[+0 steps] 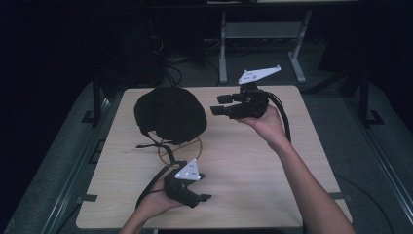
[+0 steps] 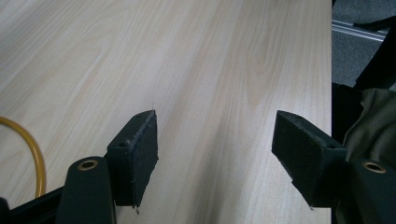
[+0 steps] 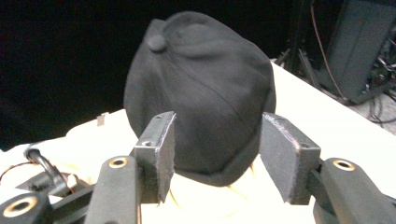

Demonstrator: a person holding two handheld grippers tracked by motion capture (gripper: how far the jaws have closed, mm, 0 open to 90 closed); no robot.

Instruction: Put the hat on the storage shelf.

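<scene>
A black cap (image 1: 169, 114) lies crown-up at the back left of the wooden table (image 1: 253, 161). My right gripper (image 1: 219, 104) hovers just to its right, held in a hand, jaws pointing left at the cap. In the right gripper view the cap (image 3: 201, 88) fills the space beyond the right gripper (image 3: 217, 140), whose jaws stand open and bare. My left gripper (image 1: 205, 197) rests near the table's front edge, pointing right. Seen from the left gripper view, the left gripper (image 2: 215, 135) is open over bare wood.
A yellow ring (image 1: 181, 152) lies on the table just in front of the cap, and its curve (image 2: 32, 154) shows beside the left jaw. A metal table frame (image 1: 263, 34) and cables stand behind the table. The table's right edge (image 2: 330, 70) is close.
</scene>
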